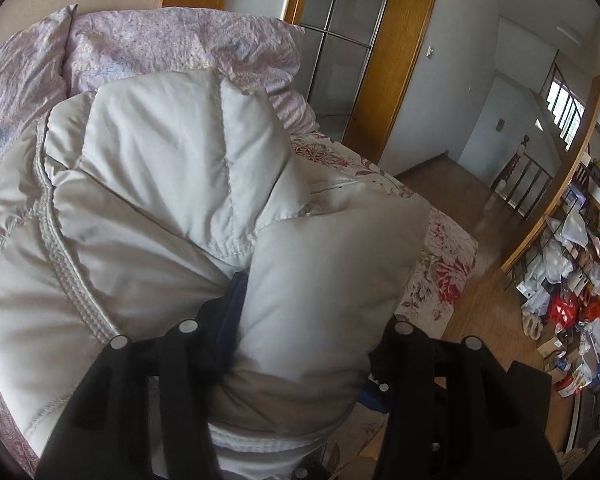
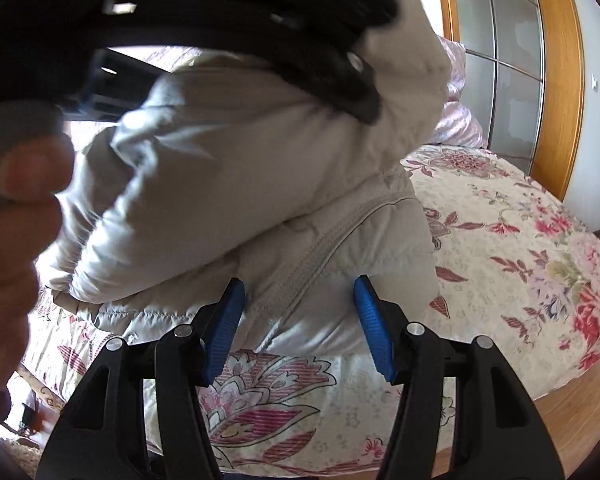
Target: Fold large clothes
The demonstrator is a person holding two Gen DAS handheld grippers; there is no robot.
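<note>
**A:** While you're looking, where's the jacket [image 1: 172, 184]?

**B:** On the bed [image 2: 512, 248], bunched up on the floral bedspread. Pale grey puffer, quilted. Lilac pillows [image 1: 172, 40] sit behind it at the head end.

**A:** Left side?

**B:** My left gripper [image 1: 300, 344] has a puffy fold of the jacket stuffed between its jaws. Fabric fills the gap and bulges out over both sides. One blue pad shows as a sliver pressed into the cloth, the other is hidden. I read it as gripping the jacket.

**A:** Right?

**B:** My right gripper [image 2: 296, 328] is open. Both blue pads [image 2: 374, 328] are fully visible, standing apart, nothing clamped. The jacket's zipper edge lies just past the tips. Touching or not, I can't tell.

**A:** Anything else in the right view?

**B:** Left gripper's black frame crosses the top, over the jacket. A blurred hand [image 2: 16, 216] sits at the left edge.
</note>
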